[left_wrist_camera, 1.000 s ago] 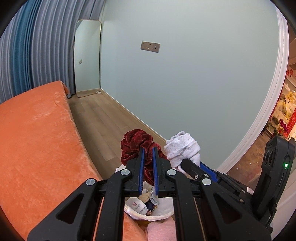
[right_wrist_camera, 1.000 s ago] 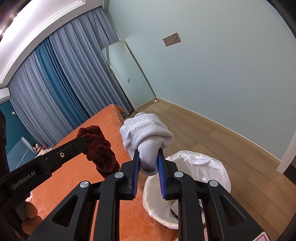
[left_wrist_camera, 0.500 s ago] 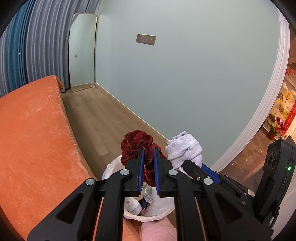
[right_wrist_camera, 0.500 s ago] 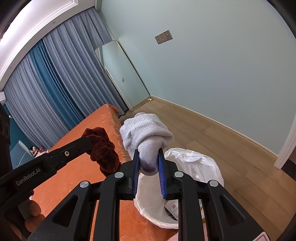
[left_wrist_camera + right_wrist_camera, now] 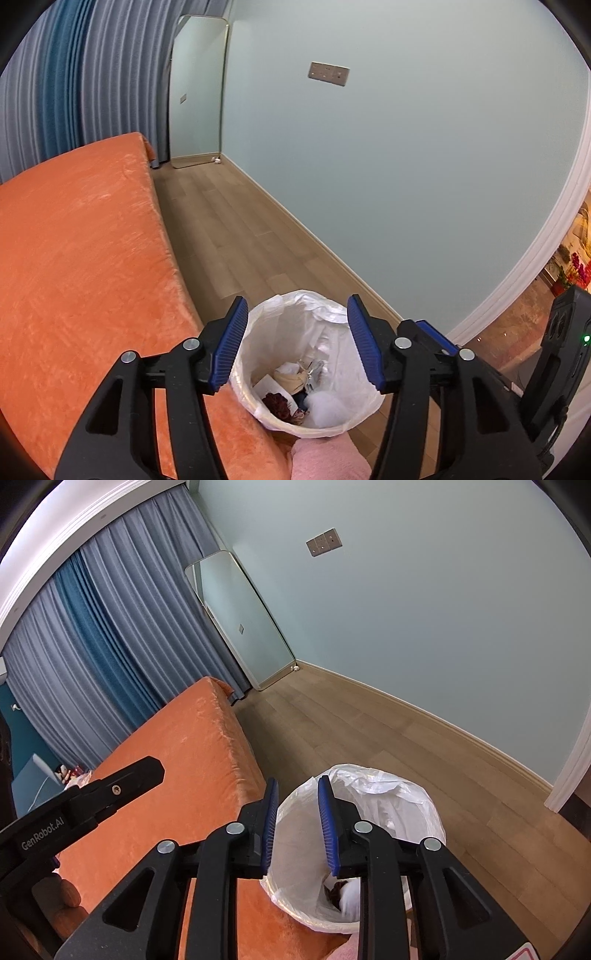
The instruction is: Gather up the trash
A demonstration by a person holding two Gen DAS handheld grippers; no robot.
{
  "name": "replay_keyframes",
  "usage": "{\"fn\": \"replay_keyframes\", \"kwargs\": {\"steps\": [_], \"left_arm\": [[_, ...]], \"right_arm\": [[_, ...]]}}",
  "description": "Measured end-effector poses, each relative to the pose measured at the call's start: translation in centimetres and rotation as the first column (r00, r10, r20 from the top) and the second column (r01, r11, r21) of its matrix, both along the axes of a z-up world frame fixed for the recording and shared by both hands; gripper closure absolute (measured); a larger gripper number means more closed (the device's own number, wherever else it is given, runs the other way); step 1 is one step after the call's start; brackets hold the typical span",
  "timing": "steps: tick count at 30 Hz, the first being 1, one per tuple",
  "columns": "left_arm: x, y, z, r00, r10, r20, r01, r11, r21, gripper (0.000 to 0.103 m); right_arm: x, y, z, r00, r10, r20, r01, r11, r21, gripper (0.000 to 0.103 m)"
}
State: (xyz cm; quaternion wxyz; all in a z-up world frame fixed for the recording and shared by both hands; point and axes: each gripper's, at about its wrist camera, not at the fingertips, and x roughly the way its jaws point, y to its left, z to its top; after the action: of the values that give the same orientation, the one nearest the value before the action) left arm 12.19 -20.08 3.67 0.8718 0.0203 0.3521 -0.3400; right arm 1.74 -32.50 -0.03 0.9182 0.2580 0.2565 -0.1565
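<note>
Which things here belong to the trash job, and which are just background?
Job:
- lined bin
- dark red scrunchie inside
- white sock inside
- left gripper, open
- right gripper, open

Background:
- orange bed
- mirror
- curtains

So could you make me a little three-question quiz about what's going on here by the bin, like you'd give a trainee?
1. True or false: the left gripper is gripping the dark red scrunchie.
2. Where is the white sock now?
A. on the orange bed
B. inside the lined trash bin
C. on the wooden floor
3. Fill in: both grippers, including the right gripper, hang directly above the ____.

Key
1. False: its jaws have just been opening, with nothing between them; the scrunchie lies in the bin.
2. B
3. Trash bin; the right jaws have also just been opening and are empty.
</note>
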Motion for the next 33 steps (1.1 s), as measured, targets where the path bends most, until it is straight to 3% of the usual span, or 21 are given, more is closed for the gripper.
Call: {"fn": "replay_keyframes", "kwargs": {"steps": [3,13,20,26,31,33], "left_arm": [[-0.1,0.6,0.1,1.0,0.02,0.007,-0.021,1.0,0.006,0.045],[-1.0,3.4,0.6,0.993,0.1,0.062,-0.103,0.994,0.047,0.036],[-1.8,5.2,0.5,0.985,0.145,0.091,-0.154,0.983,0.098,0.034],[-2.7,7.1,0.4,0.979,0.177,0.105,-0.188,0.976,0.111,0.025],[-3.0,8.2,0.3,0.97,0.209,0.123,-0.224,0.966,0.13,0.015],[-3.1,8.7,0.2,0.968,0.219,0.123,-0.235,0.963,0.134,0.014]], "right_arm": [[0.0,0.0,0.4,1.0,-0.002,0.004,0.002,1.0,-0.002,0.062],[0.8,1.9,1.3,0.997,0.052,-0.052,-0.056,0.995,-0.084,0.053],[0.4,3.5,1.8,0.993,0.066,-0.099,-0.08,0.986,-0.147,0.037],[0.0,5.0,1.5,0.986,0.086,-0.142,-0.112,0.975,-0.191,0.027],[-0.2,6.1,1.1,0.981,0.087,-0.174,-0.121,0.972,-0.2,0.026],[-0.3,6.4,0.9,0.979,0.086,-0.185,-0.124,0.972,-0.201,0.02]]}}
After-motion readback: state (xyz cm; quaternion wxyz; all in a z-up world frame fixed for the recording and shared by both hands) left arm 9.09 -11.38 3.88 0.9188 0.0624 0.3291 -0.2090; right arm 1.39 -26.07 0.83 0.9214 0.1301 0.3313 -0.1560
